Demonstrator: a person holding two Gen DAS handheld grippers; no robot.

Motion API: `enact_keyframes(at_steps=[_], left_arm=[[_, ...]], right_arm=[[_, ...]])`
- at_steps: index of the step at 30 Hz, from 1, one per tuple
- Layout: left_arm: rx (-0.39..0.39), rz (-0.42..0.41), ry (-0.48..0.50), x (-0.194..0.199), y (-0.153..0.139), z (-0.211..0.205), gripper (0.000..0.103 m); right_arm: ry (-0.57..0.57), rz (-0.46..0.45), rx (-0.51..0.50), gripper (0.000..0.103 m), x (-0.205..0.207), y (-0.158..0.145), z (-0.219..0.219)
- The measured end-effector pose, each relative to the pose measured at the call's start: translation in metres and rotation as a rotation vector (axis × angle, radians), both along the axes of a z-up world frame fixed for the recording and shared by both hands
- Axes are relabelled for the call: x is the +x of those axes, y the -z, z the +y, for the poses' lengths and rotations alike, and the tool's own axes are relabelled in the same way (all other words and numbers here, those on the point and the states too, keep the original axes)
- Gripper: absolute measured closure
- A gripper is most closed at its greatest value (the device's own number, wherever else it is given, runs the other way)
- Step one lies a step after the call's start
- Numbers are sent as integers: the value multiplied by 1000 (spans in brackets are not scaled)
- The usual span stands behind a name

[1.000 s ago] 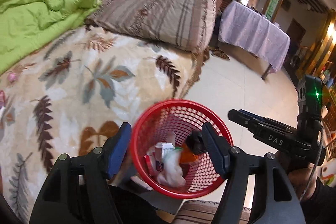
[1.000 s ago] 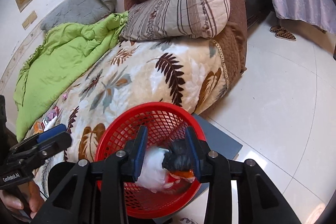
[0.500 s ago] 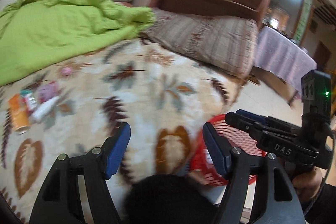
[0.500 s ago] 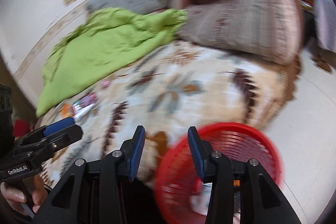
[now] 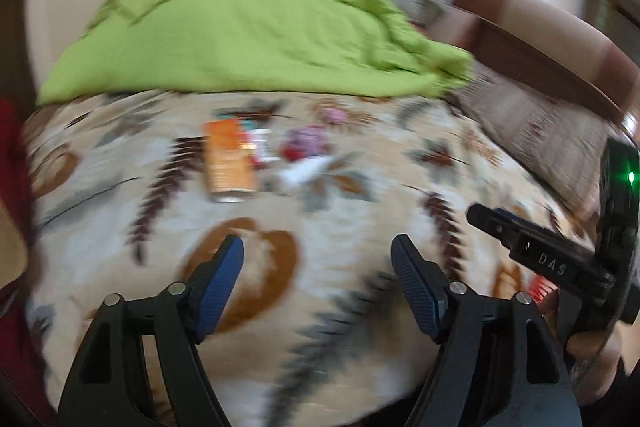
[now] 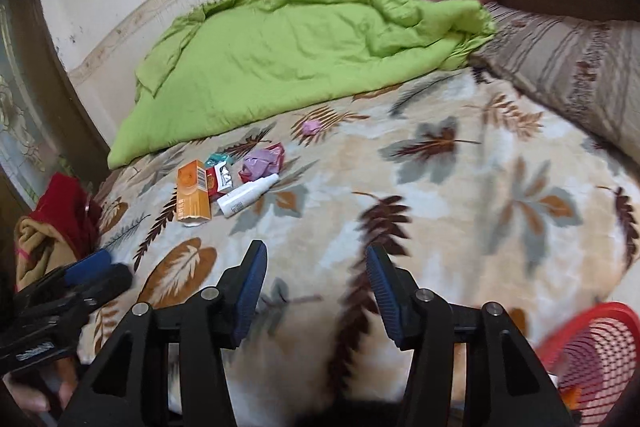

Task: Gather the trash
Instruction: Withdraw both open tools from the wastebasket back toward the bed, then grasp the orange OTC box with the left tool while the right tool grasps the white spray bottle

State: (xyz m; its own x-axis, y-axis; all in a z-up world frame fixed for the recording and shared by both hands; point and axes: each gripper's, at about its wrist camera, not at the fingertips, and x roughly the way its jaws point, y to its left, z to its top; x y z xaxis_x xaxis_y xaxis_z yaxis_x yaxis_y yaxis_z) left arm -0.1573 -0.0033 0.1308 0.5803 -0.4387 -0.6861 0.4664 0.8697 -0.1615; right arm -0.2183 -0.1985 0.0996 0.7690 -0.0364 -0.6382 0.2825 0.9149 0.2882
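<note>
A small heap of trash, an orange carton (image 6: pixel 193 195), a white tube (image 6: pixel 247 195) and a crumpled purple wrapper (image 6: pixel 262 163), lies far left on the leaf-patterned blanket (image 6: pixel 460 195), near the green quilt (image 6: pixel 280 47). The red mesh basket (image 6: pixel 596 343) stands near right. The left gripper (image 5: pixel 316 277) and right gripper (image 6: pixel 316 287) hang over the blanket, jaws opening and empty.

Black left gripper (image 5: pixel 316 269), blue ribbed jaws, silver screws, seemingly "DAS" lettering

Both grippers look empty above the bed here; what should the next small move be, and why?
Probably carry the right gripper forward to the white bottle and straddle it. Its jaws are opening with nothing between them, the bottle is the nearest piece in the litter cluster beside the orange box, and the red basket waits at lower right.
</note>
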Motion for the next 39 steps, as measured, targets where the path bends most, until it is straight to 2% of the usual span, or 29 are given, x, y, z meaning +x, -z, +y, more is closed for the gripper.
enact_keyframes(at_steps=[2,6,10,13,14,17,18,19,20,22,26,31,35,39], left_arm=[[3,15,-61,20,1,12,18],[9,72,-118,65,10,17,18],[6,125,-179,116,27,4,18],[48,131,-223,152,46,-16,18],[83,145,-252,166,55,-23,18],[95,211,-274,195,78,-31,18],[91,219,-277,201,83,-32,19],[96,226,-274,206,88,-33,25],[100,242,-269,210,93,-34,40],[62,270,-240,212,99,-32,58],[37,231,-230,195,93,-21,58],[14,164,-249,158,65,7,58],[33,79,-300,135,55,26,58],[41,60,-319,137,66,38,58]], right_arm=[[-2,8,1,47,20,6,8],[0,21,-10,47,50,25,24],[-16,-32,-28,47,49,21,29],[-11,-52,-13,47,46,22,26],[-12,-61,-13,47,45,21,26],[-15,-72,-17,47,45,20,27],[-19,-75,-15,47,46,21,28],[-24,-75,-10,47,47,21,28],[-27,-74,-7,47,47,21,27],[-31,-69,5,47,50,23,27],[-39,-53,13,47,56,26,28],[-78,-21,56,47,69,33,30],[-115,72,173,47,107,51,32],[-99,118,311,47,153,57,29]])
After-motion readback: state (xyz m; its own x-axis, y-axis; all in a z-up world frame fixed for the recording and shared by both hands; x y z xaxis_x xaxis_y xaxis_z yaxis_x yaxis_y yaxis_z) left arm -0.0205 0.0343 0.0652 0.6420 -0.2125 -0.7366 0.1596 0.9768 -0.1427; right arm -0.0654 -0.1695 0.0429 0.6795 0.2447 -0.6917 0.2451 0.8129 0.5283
